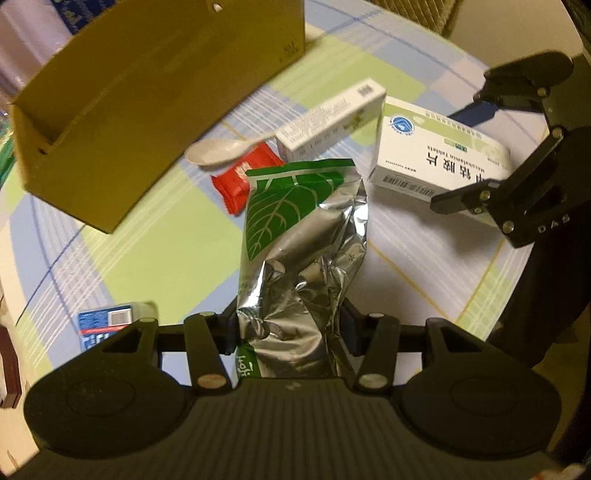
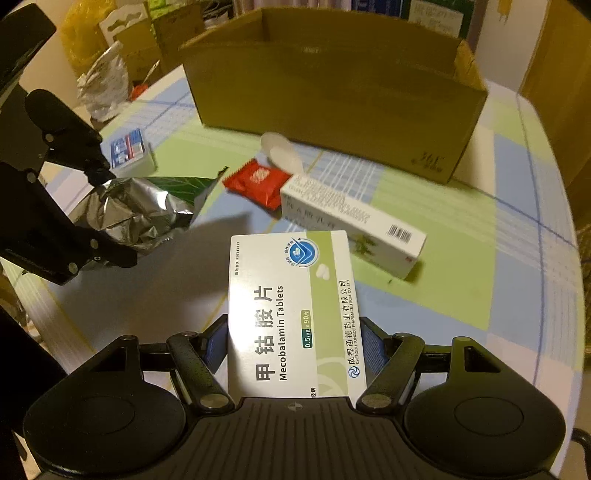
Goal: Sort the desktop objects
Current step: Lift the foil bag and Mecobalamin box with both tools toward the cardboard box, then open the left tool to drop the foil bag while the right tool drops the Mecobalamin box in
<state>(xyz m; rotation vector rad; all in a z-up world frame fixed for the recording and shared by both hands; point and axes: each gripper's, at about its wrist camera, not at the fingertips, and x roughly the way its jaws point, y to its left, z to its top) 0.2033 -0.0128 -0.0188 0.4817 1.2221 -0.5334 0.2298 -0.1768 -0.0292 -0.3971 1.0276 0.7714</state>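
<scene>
My left gripper (image 1: pixel 291 332) is shut on a crumpled silver and green foil pouch (image 1: pixel 303 243) and holds it above the table; the pouch also shows in the right wrist view (image 2: pixel 136 210). My right gripper (image 2: pixel 293 347) is shut on a white and green Mecobalamin tablet box (image 2: pixel 295 314), also seen from the left wrist (image 1: pixel 439 151). An open cardboard box (image 1: pixel 147 103) stands at the back (image 2: pixel 332 92). On the checked tablecloth lie a long white medicine box (image 2: pixel 351 225), a red snack packet (image 2: pixel 255 184) and a white plastic spoon (image 2: pixel 280 151).
A small blue and white box (image 1: pixel 107 325) lies at the left, also in the right wrist view (image 2: pixel 129 151). Bags and cartons (image 2: pixel 110 48) crowd the far left beyond the round table's edge (image 2: pixel 569 258). A wicker chair (image 1: pixel 417 14) stands behind.
</scene>
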